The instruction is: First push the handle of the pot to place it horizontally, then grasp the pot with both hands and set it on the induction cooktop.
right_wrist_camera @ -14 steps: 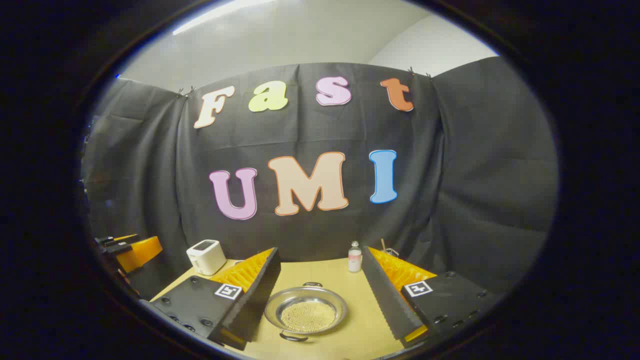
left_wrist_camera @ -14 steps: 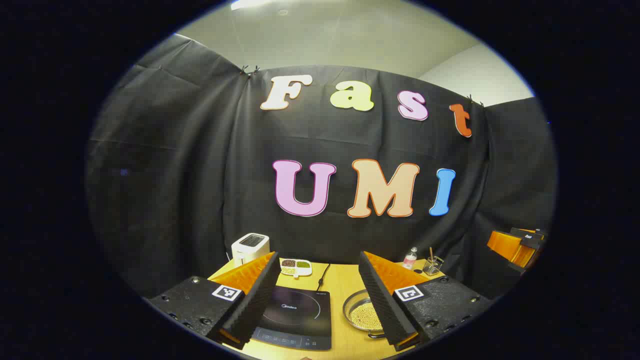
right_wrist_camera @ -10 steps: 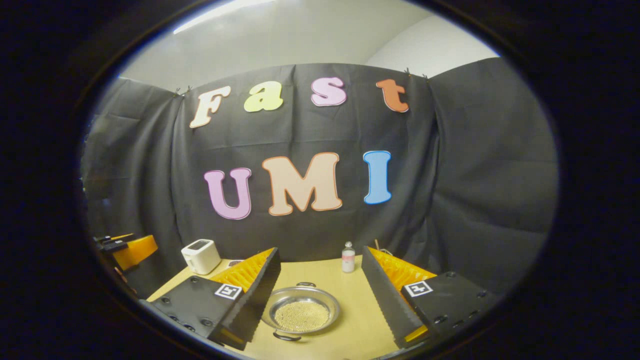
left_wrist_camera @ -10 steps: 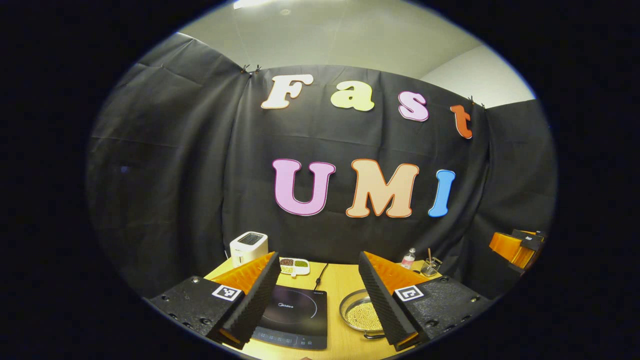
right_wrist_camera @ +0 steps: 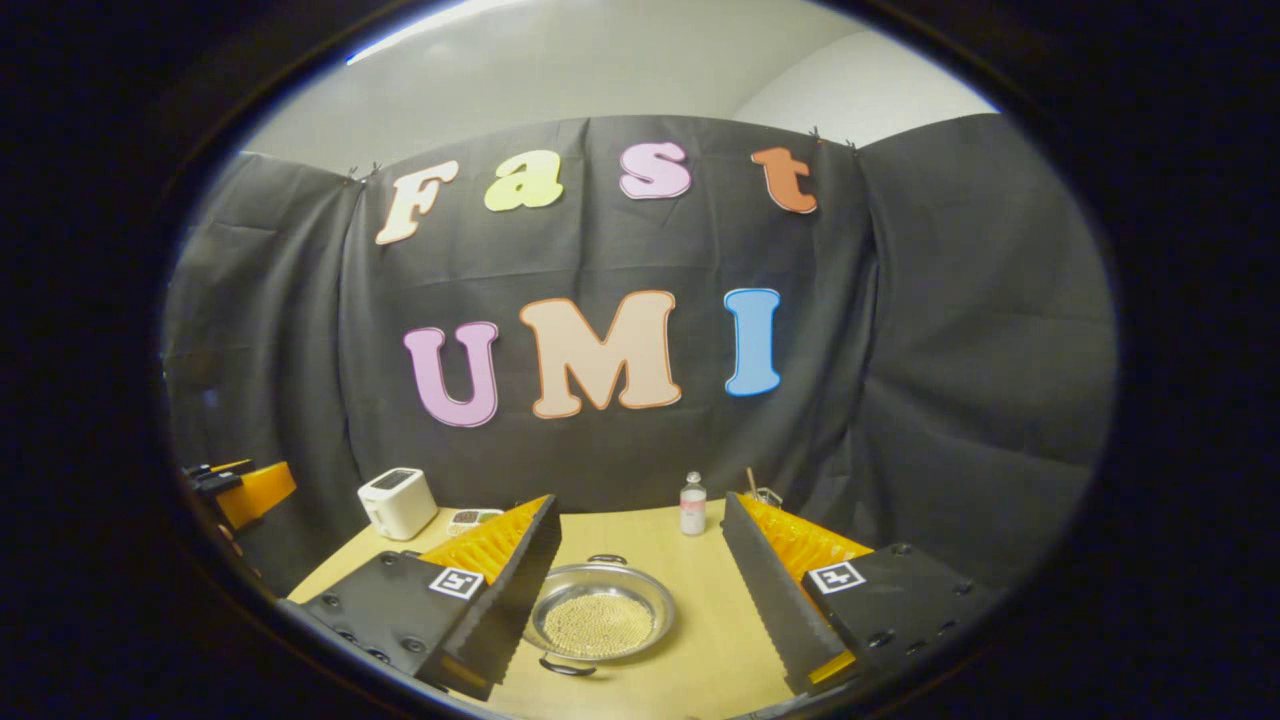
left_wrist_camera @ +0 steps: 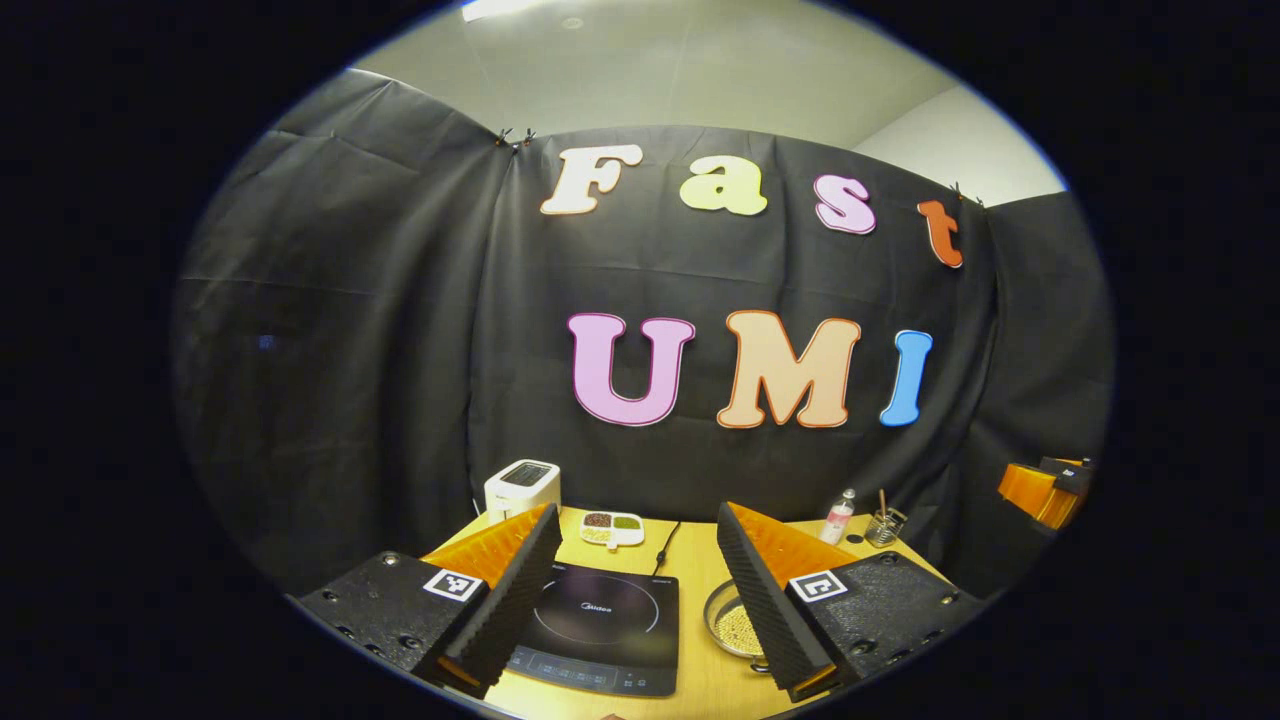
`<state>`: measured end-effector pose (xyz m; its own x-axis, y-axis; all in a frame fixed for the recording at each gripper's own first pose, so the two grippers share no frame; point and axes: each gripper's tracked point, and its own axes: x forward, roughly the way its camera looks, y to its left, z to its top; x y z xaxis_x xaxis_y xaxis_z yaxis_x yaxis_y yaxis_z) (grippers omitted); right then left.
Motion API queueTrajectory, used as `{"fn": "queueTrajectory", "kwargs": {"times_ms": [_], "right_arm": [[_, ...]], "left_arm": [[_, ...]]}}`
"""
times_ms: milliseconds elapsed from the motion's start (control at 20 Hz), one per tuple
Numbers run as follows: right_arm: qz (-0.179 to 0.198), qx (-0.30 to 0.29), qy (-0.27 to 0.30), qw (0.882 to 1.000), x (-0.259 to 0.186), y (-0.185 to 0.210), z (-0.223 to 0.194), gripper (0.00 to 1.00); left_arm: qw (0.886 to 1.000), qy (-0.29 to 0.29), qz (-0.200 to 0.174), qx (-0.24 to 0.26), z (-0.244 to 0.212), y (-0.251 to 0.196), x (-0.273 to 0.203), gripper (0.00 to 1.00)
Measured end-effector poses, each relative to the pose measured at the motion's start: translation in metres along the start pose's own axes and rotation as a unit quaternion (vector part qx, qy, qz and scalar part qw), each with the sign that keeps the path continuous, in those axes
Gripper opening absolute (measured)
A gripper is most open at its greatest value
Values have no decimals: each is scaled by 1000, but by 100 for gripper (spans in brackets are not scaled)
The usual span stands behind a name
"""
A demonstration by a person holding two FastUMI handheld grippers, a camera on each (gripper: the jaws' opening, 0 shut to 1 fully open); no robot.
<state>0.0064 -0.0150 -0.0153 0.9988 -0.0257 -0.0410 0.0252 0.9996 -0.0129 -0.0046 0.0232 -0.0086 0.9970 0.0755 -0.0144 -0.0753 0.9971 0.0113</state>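
A: Where are the grippers?
B: Right gripper (right_wrist_camera: 640, 600) is spread wide, holding nothing, above the pot (right_wrist_camera: 598, 622) at lower centre. Left gripper (left_wrist_camera: 635, 600) is likewise released over the induction cooktop (left_wrist_camera: 600, 630).
A: The pot's handles?
B: One (right_wrist_camera: 567, 668) points toward the camera, the other (right_wrist_camera: 606, 560) away, so their line runs up-down in the right gripper view. The pot rests on the table (right_wrist_camera: 700, 650).

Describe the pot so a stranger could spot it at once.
On the wooden table, right of the black induction cooktop, sits the pot. It is a shallow, shiny metal pan with two dark loop handles, the only vessel filled with small pale beans.
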Motion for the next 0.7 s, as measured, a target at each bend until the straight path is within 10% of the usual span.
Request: {"fn": "queueTrajectory", "kwargs": {"times_ms": [450, 700], "right_arm": [[17, 11, 22, 1000, 12, 25, -23, 96], [22, 22, 44, 999, 14, 37, -39, 72]], "left_arm": [[1000, 9, 19, 7, -8, 26, 3, 92], [1000, 12, 22, 14, -10, 38, 5, 92]]}}
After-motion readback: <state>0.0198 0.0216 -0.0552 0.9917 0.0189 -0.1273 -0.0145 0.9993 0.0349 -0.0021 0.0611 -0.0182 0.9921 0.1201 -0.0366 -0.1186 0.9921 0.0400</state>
